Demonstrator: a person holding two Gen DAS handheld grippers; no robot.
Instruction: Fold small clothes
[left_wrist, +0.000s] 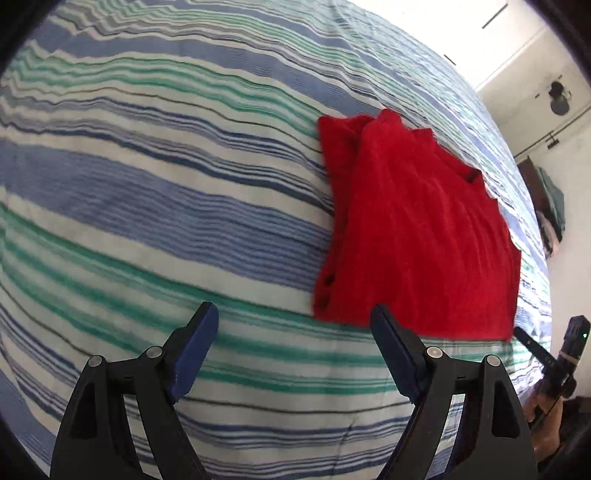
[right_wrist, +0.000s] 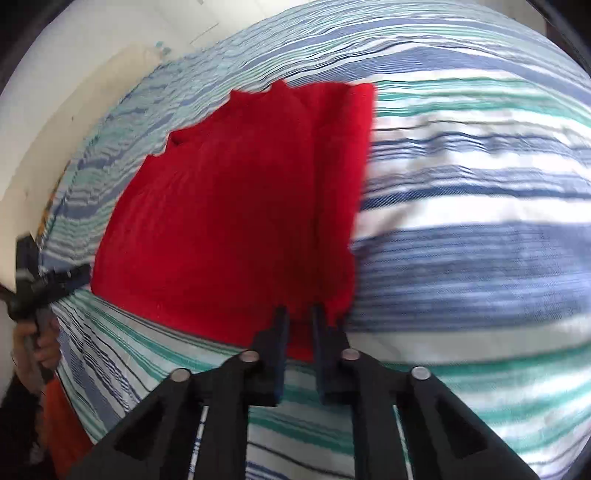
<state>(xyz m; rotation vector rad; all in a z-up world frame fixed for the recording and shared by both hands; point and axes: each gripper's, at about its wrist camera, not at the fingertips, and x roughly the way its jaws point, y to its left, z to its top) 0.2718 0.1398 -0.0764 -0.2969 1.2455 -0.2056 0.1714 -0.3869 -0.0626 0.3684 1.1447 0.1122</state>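
I have the red garment (left_wrist: 417, 229) lying flat on the striped bedsheet (left_wrist: 147, 206), its sides already turned in so it makes a long panel with the collar end pointing away from me and the hem end nearest my tools. From my left tool it sits off to the right; from my right tool it fills the middle, and the folded-in strip along its right side shows as a clear ridge. My right gripper (right_wrist: 300, 314) is down at the near hem, close to the right-hand corner of the panel — its jaws are drawn close with only a narrow slot between them, and red cloth shows in that slot, but the blur keeps me from telling whether the pads are truly pinching the hem or just bracketing it. My left gripper (left_wrist: 295, 314) stands spread wide with nothing between its pads, only sheet below; its right finger (left_wrist: 388, 332) just overlaps the near hem in view, near the left corner. I judge I am placing both tools on the two near corners so that the hem can be carried over toward the collar in one even fold — the left one needs to come across onto the cloth first.
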